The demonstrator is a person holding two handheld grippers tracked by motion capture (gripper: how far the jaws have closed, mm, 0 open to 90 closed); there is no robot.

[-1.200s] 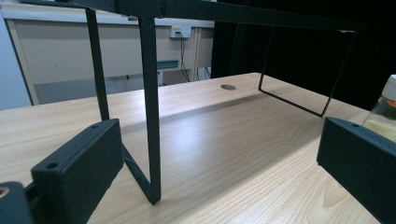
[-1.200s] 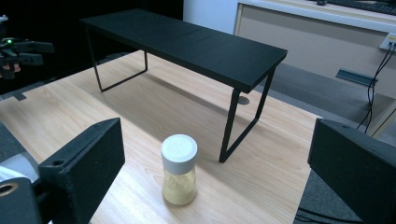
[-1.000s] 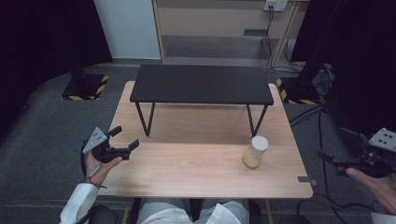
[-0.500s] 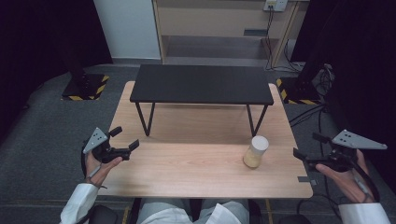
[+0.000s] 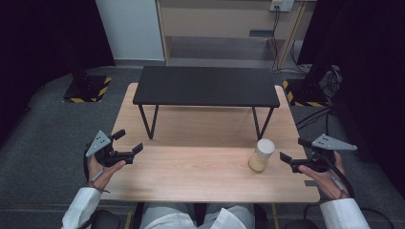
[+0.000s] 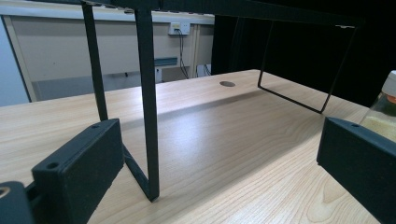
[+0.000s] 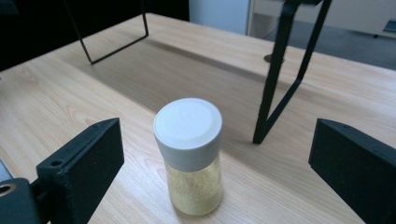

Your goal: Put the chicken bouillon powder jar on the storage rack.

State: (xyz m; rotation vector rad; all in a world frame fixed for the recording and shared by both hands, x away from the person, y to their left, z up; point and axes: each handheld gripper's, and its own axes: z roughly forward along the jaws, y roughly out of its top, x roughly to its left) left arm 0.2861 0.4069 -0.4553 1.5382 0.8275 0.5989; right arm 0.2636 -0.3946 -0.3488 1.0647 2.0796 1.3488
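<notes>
A clear jar (image 5: 261, 155) with a white lid and yellow powder inside stands upright on the wooden table (image 5: 200, 176), near its front right. My right gripper (image 5: 294, 149) is held open just right of the jar, apart from it. In the right gripper view the jar (image 7: 190, 154) stands a short way ahead, between the lines of the two spread jaws. My left gripper (image 5: 129, 141) is open and holds nothing, hovering at the table's front left edge. The jar's edge (image 6: 385, 112) peeks past the right jaw in the left gripper view.
A low black shelf (image 5: 206, 86) on thin black legs (image 6: 148, 102) stands across the back half of the table. Its front right leg (image 7: 275, 74) is close behind the jar. A small round hole (image 6: 227, 84) sits in the tabletop under the shelf.
My right gripper has come in from beyond the table's right edge toward the jar. The left gripper has barely moved, and the jar has stayed put.
</notes>
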